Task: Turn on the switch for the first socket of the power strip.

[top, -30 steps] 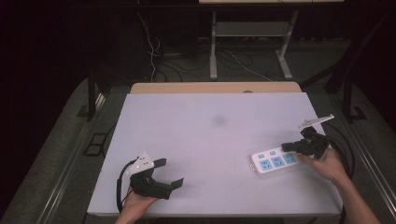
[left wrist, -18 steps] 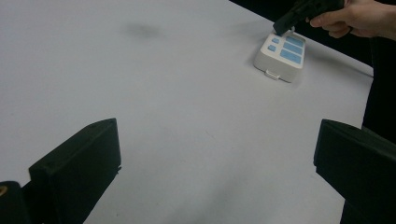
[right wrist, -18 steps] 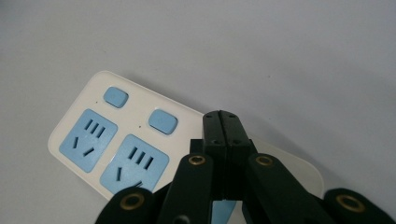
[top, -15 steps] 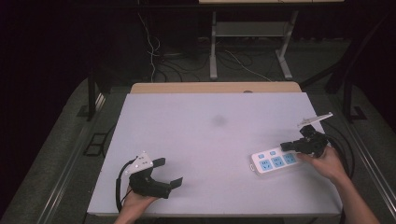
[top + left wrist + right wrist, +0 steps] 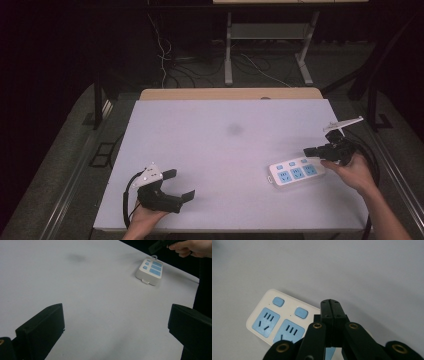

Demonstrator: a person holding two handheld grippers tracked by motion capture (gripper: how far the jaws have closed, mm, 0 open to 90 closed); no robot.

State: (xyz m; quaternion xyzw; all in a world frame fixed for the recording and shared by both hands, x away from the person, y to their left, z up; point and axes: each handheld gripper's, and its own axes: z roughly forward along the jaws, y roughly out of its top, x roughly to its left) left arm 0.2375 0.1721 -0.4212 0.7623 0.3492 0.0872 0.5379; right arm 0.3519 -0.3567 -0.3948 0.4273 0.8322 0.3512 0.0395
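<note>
A white power strip (image 5: 295, 173) with blue sockets and blue switches lies flat at the right of the white table (image 5: 220, 150). My right gripper (image 5: 311, 150) hovers over its far end, jaws pressed together with nothing between them. In the right gripper view the shut jaws (image 5: 333, 305) point down just past the blue switches of the power strip (image 5: 272, 317). My left gripper (image 5: 179, 184) rests near the front left edge, jaws wide apart and empty. From the left gripper view the power strip (image 5: 150, 270) lies far off, with the other hand above it.
A tan board (image 5: 230, 94) borders the table's far edge. Cables (image 5: 165, 55) and a metal stand (image 5: 270, 45) sit on the dark floor behind. A faint grey smudge (image 5: 234, 130) marks the table's middle.
</note>
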